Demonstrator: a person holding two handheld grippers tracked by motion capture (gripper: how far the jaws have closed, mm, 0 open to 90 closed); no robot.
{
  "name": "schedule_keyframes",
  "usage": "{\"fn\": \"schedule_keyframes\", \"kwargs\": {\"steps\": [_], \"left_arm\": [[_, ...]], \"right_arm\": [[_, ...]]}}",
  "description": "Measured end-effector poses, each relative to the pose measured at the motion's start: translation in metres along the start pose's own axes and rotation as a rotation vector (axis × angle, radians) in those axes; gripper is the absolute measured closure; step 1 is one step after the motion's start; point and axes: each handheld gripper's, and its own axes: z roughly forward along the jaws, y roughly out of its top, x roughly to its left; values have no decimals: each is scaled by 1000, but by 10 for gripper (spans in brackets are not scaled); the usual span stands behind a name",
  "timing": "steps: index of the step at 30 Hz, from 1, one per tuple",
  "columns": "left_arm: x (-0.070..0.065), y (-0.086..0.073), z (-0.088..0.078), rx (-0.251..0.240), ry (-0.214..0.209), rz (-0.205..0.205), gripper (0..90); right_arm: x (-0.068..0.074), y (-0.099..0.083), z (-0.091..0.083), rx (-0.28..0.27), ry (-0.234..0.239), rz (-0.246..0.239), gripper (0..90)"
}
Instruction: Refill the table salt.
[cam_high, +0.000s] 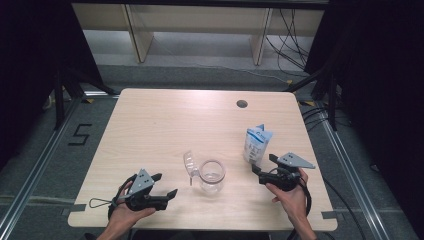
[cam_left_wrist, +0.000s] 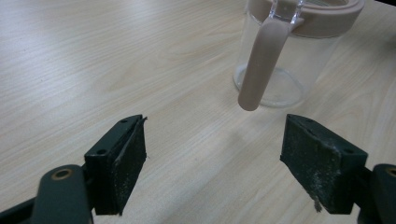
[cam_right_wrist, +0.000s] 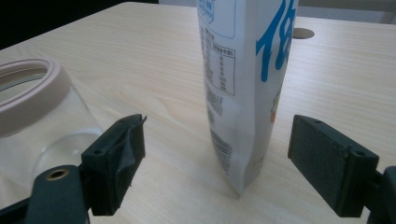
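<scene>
Fingers of the right gripper (cam_right_wrist: 217, 163) are spread wide, with the pouch (cam_right_wrist: 243, 84) standing between them but touched by neither pad; nothing is held. Fingers of the left gripper (cam_left_wrist: 212, 163) are likewise spread wide and empty, aimed at the handle (cam_left_wrist: 261, 65) of the jar (cam_left_wrist: 299, 60).

The pouch (cam_high: 257, 145) stands upright near the right edge of the table (cam_high: 165, 120), toward the near-right corner, with the right gripper (cam_high: 262, 167) just beside its base. It is judged to be a light, soft bag of thin film: it will probably buckle under a hard squeeze and may be slippery, and it could be tipped by a nudge on its narrow base. A hold across its flat faces at about mid-height, below the sealed top, is judged best, with gentle pressure.

The jar (cam_high: 212, 176) stands near the middle of the table's near edge, open, with its clear lid (cam_high: 189, 163) hinged back at its left. It appears to be stiff clear plastic or glass, though which of the 2 cannot be told, so it is best treated as fragile.

The right hand (cam_high: 292, 197) is held low over the table, its gripper level and pointed toward the far edge. The left hand (cam_high: 125, 207) rests near the near-left corner, its gripper (cam_high: 166, 186) level and pointed right toward the jar.
</scene>
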Motion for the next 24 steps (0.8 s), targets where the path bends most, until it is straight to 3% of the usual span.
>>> {"fn": "schedule_keyframes", "kwargs": {"steps": [2, 4, 5, 6, 7, 8, 14, 15, 16, 20, 22, 23, 24], "left_arm": [[-1, 0, 1, -4, -6, -8, 220], [-1, 0, 1, -9, -7, -1, 220], [0, 0, 1, -1, -6, 8, 221], [0, 0, 1, 2, -1, 7, 221], [0, 0, 1, 2, -1, 7, 221], [0, -1, 2, -3, -6, 5, 222], [0, -1, 2, 1, -6, 0, 224], [0, -2, 2, 1, -5, -3, 224], [0, -1, 1, 7, -1, 2, 224], [0, -1, 2, 6, -10, -6, 225], [1, -1, 2, 3, -12, 11, 227], [1, -1, 1, 4, -12, 8, 228], [0, -1, 2, -2, -10, -11, 227]], "right_arm": [[-4, 1, 4, -1, 16, -38, 179], [-2, 1, 4, 1, 13, -11, 174], [-5, 2, 6, -6, 22, -48, 171], [-1, 2, 9, -26, 27, -6, 169], [-1, 2, 9, -26, 27, -6, 169], [-6, 3, 13, -40, 23, -36, 166], [-11, 4, 19, -43, 13, -31, 190], [-9, 3, 20, -46, 2, -12, 190], [-11, 4, 22, -54, 23, -34, 191], [-10, 4, 29, -54, 20, -51, 199], [-8, 4, 28, -39, 11, -33, 199], [-10, 5, 33, -46, -3, -55, 209], [-8, 4, 33, -42, -10, -35, 210]]}}
